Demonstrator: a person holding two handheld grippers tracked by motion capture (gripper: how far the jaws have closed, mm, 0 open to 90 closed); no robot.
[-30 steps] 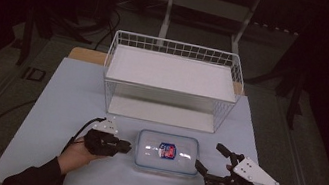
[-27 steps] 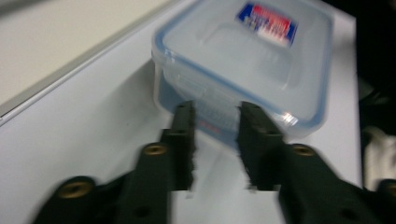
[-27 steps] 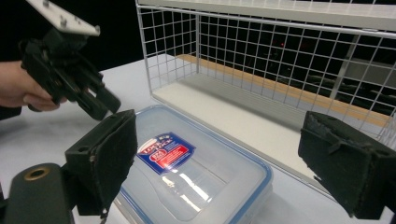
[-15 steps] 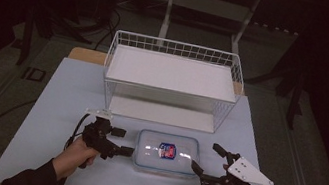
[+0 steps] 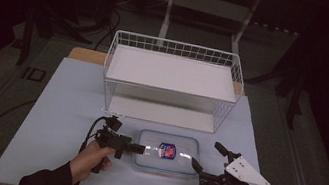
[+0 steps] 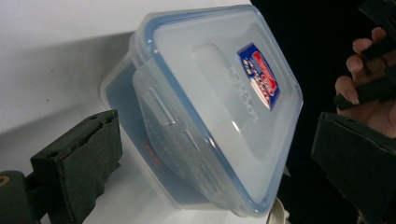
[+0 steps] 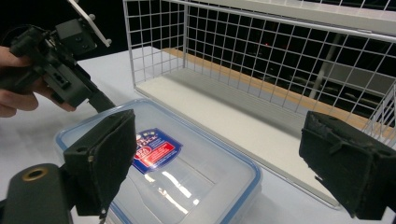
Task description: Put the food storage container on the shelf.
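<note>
**benchlurker:** So what's the deal with the clip-lid container sitting on the surface? It's right between the two sets of tongs, a wire rack just beyond it.

**gripnerd:** Looks like clear rigid plastic with a blue seal rim and a sticker on the lid. I can't see anything inside, so I'd guess it's light. Stiff walls, but smooth and glossy, so probably slippery under the pads and likely to skate on the surface if shoved from one side only.

**benchlurker:** Where would you grab it?

**gripnerd:** At the short ends, across the rim or the latch flaps, one set of tongs per end. The flat lid gives nothing to pinch.

**benchlurker:** Tongs status?

**gripnerd:** Left tongs are spread wide, just opened, nothing between them, tips right at the container's near-left end. Right tongs are wide too and empty, just off its other end.

**benchlurker:** Count?

**gripnerd:** One container, one lid, one sticker, one rack with two shelves, two sets of tongs.
</note>
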